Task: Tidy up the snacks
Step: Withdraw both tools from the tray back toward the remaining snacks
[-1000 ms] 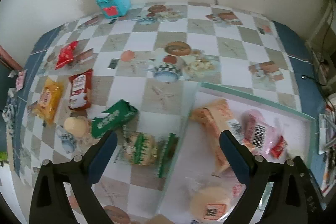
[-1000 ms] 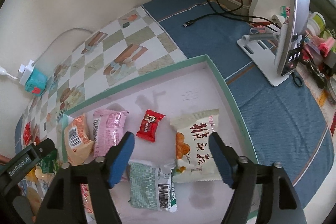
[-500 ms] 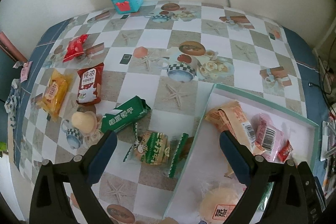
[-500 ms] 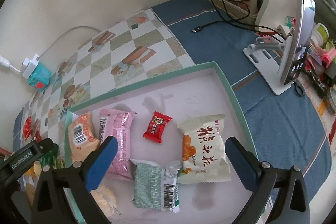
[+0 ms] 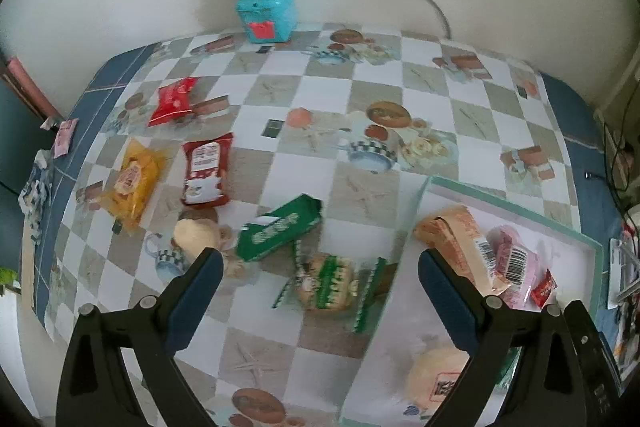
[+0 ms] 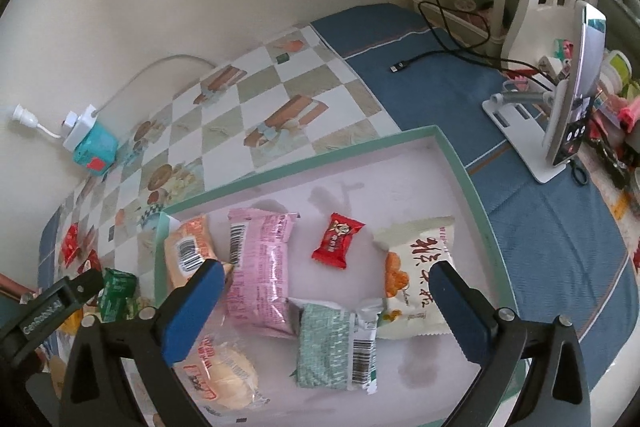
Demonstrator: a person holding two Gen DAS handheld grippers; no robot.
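Right gripper [image 6: 326, 287] is spread wide, nothing between the pads; its jaws have just been opening and it hangs over the tray [image 6: 468, 187] above the mint-green packet [image 6: 336, 345], which lies flat near the front. Reads as a drop just finished

Left gripper [image 5: 320, 277] is also spread and empty, angled down over the table just left of the tray wall

Directly under it, between the fingers: clear wrapper with green-striped ends [image 5: 330, 283], lying flat, one end touching or nearly touching the tray edge. Likely the next pick

Just beyond: dark green pack [image 5: 280, 233], tilted, one end overlapping the striped wrapper. Left of that a round pale bun [image 5: 196, 235]

Farther out, well apart: dark red pouch [image 5: 206, 169], yellow packet [image 5: 134, 183], bright red sachet [image 5: 174, 101] toward the far left

In the tray already: orange barcode pack [image 6: 190, 253], pink packet [image 6: 260, 269], small red candy [image 6: 336, 241], white cracker bag [image 6: 418, 277], bun pack [image 6: 224, 373] at the near corner. Far half of the tray is bare

Step, as I judge it: between picks, roughly half done, six loose on the table

Next move calls for lowering the left gripper straight onto the striped wrapper, pinching across the middle, not the crimped ends. Watch the green pack on top of it, it may drag along
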